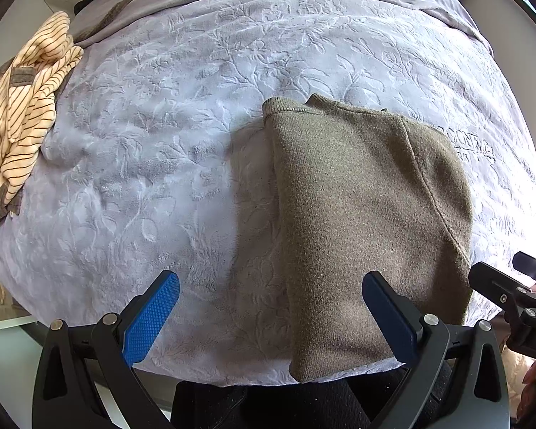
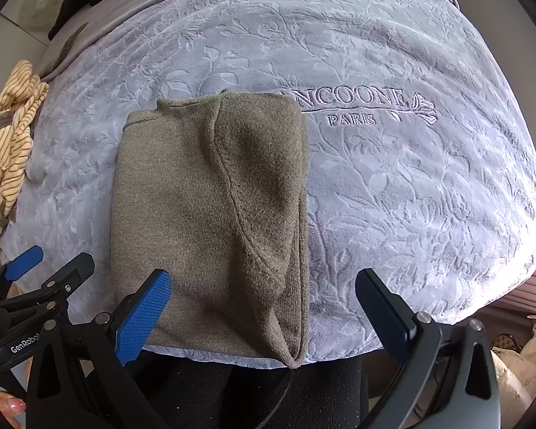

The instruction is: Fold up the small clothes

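- At the far left edge of the lilac blanket (image 1: 160, 125), a striped garment (image 1: 21, 118) lies crumpled.
- Left gripper (image 1: 271, 316): jaws spread wide, empty.
- Folded olive sweater (image 2: 211, 207) lies flat at the near edge.
- Right gripper (image 2: 264, 316): wide apart, holding nothing.

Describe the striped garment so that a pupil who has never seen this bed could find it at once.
Start with the pale lavender embossed blanket covering the bed. Follow it to its left edge, far from the olive-brown folded garment near the front. There lies the striped garment: cream with thin dark stripes and crumpled in a heap, unlike the plain, flat olive piece.
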`<state>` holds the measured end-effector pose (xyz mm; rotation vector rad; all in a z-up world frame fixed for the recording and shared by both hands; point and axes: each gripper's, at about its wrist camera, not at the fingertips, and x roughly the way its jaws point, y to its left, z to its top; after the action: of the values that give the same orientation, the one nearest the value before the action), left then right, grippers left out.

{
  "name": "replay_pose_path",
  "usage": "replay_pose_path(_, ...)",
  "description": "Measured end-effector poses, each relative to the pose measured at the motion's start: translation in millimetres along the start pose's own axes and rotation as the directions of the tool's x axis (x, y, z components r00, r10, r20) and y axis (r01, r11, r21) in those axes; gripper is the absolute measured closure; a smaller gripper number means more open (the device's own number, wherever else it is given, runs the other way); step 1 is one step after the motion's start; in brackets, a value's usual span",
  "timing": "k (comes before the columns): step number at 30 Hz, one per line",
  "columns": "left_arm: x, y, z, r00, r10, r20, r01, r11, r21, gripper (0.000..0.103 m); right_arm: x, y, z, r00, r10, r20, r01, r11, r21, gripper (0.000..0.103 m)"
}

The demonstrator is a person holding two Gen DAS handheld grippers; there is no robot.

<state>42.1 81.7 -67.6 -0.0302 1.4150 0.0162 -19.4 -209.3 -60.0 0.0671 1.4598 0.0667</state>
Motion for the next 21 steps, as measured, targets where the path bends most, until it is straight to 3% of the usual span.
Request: replay_pose_path(21, -0.7, -0.4, -1.4, 1.000, 0.001, -0.001, -0.001, 1.000, -0.005, 0.000, 0.3, -0.2, 0.7, 1.000, 0.002, -0.002, -0.002, 1.000, 0.002, 0.000)
